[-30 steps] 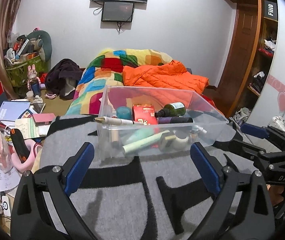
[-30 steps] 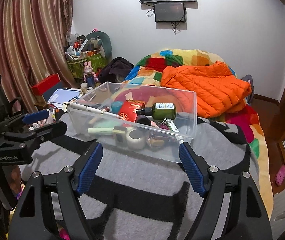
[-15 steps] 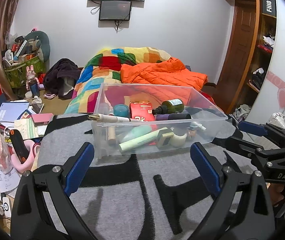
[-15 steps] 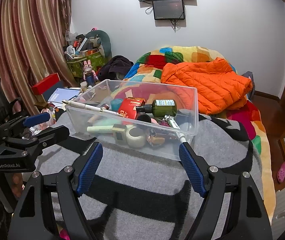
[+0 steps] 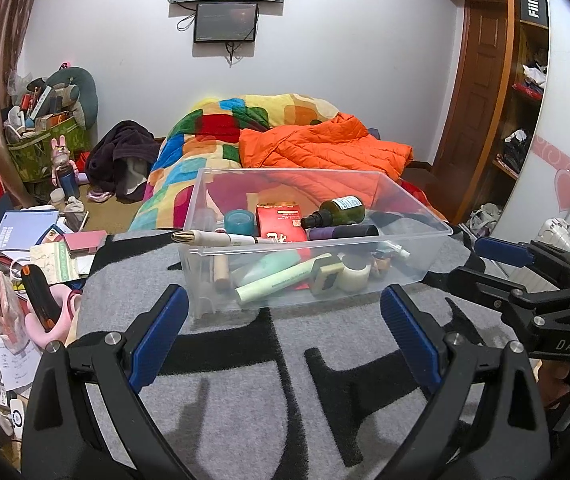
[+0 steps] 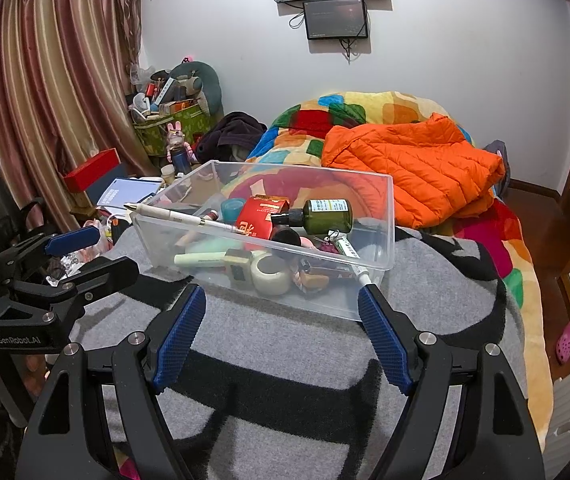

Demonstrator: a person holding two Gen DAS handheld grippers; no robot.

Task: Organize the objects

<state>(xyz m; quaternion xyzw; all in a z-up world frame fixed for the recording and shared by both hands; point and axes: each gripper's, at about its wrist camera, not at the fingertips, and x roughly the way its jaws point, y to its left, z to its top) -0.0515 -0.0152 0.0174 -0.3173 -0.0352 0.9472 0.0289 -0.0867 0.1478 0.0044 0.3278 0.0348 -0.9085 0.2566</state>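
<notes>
A clear plastic bin (image 5: 425, 216) (image 6: 389, 216) stands on a grey and black blanket (image 5: 245, 392) (image 6: 285, 368). It holds a green bottle (image 5: 341, 210) (image 6: 325, 214), a red box (image 5: 283, 222) (image 6: 259, 216), a white pen (image 5: 213, 237) (image 6: 177, 214) lying over its rim, a pale green tube (image 5: 277, 282) (image 6: 199, 258), a tape roll (image 5: 355, 276) (image 6: 272, 276) and small items. My left gripper (image 5: 285, 308) (image 6: 85, 254) is open and empty, in front of the bin. My right gripper (image 6: 283, 304) (image 5: 481, 260) is open and empty, also in front of it.
An orange jacket (image 5: 325, 152) (image 6: 413, 168) and a colourful quilt (image 5: 205, 136) lie on the bed behind the bin. Books and clutter (image 5: 33, 240) cover the floor at the left. A wardrobe (image 5: 525, 80) stands at the right.
Both grippers have drawn back and risen slightly, so the bin looks a little further and lower. Both stay open and empty. The bin's contents have not moved.
</notes>
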